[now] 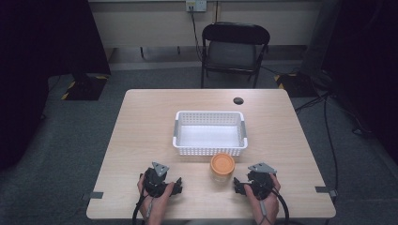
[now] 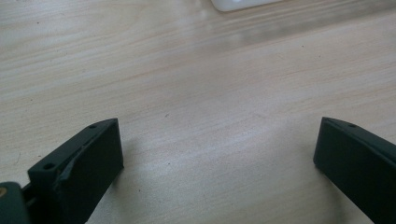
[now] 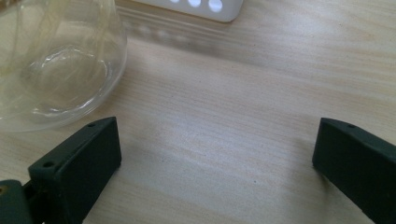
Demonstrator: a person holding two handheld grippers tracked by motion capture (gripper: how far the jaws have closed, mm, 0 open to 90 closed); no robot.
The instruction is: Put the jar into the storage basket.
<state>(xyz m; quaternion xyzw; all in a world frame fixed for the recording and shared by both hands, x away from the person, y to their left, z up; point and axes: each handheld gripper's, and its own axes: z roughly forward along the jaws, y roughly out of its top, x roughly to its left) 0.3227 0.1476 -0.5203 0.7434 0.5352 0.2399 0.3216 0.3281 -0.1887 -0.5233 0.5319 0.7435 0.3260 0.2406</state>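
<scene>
A clear jar with an orange lid (image 1: pixel 222 166) stands upright on the wooden table (image 1: pixel 141 131), just in front of a white perforated basket (image 1: pixel 209 133). The basket looks empty. My left gripper (image 1: pixel 170 184) rests near the table's front edge, left of the jar, held by a hand. Its jaws stand wide apart over bare wood (image 2: pixel 219 144). My right gripper (image 1: pixel 244 183) sits to the jar's right, also hand-held and open (image 3: pixel 217 149). In the right gripper view the jar's glass body (image 3: pixel 56 60) lies close beyond the left jaw, not between the jaws.
A small dark round spot (image 1: pixel 238 100) lies on the table behind the basket. A black folding chair (image 1: pixel 233 47) stands beyond the table's far edge. A basket corner shows in the left gripper view (image 2: pixel 243 3) and the right gripper view (image 3: pixel 205 7).
</scene>
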